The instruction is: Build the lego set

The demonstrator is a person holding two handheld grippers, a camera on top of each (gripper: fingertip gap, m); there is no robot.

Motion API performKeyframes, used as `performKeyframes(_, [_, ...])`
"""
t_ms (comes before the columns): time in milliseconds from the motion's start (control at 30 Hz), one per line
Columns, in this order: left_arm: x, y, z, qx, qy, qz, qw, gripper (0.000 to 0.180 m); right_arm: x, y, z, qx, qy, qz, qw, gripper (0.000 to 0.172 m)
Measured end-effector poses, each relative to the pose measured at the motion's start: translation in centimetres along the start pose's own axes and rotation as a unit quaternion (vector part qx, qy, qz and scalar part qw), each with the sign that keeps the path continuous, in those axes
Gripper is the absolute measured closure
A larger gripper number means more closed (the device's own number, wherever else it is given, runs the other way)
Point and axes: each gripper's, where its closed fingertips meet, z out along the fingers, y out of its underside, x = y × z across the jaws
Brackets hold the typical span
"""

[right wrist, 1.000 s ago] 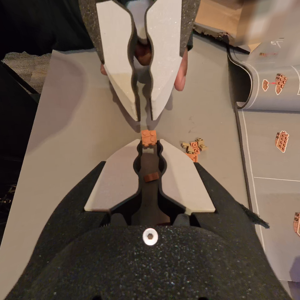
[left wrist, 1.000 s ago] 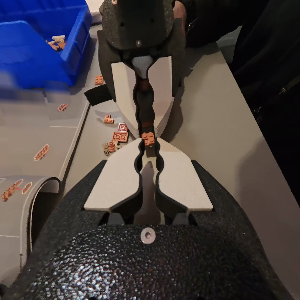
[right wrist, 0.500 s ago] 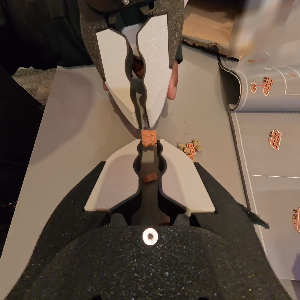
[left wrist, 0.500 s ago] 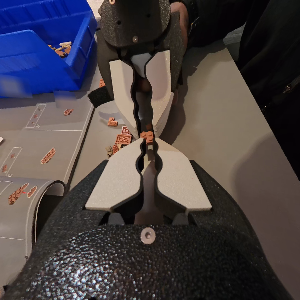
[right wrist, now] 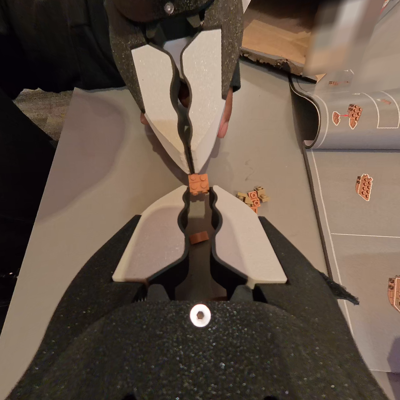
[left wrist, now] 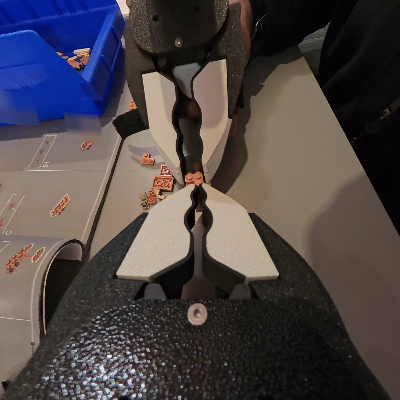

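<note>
Above the grey tabletop [right wrist: 108,194], the right gripper [right wrist: 198,190] clamps an orange four-stud brick [right wrist: 198,184] between its two pale fingertips, both pads pressed to the brick's sides. Facing it, the left gripper [left wrist: 199,186] has its jaws closed tip to tip with nothing between them, its tips touching the brick's near edge. Loose brown and tan bricks [left wrist: 154,190] lie just to one side on the table, beside a grey printed mat [left wrist: 54,184], with a blue bin [left wrist: 54,65] holding more pieces farther off.
</note>
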Motion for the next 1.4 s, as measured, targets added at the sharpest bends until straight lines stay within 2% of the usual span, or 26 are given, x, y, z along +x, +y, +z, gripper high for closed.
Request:
performKeyframes(467, [-0.3,0.1,-0.4,-0.006,-0.001,-0.021,1.000,0.175,-0.2,0.2,0.2,-0.010,-0.005,-0.011,1.000,0.155])
performKeyframes(1100, [-0.2,0.3,0.7,-0.031,-0.035,0.051,0.998,0.173,0.1,0.1,0.2,-0.007,0.007,-0.006,1.000,0.155])
performKeyframes(1400, [-0.3,-0.4,0.2,0.003,0.004,-0.046,0.999,0.174,0.1,-0.5,-0.2,0.018,0.010,-0.018,1.000,0.156])
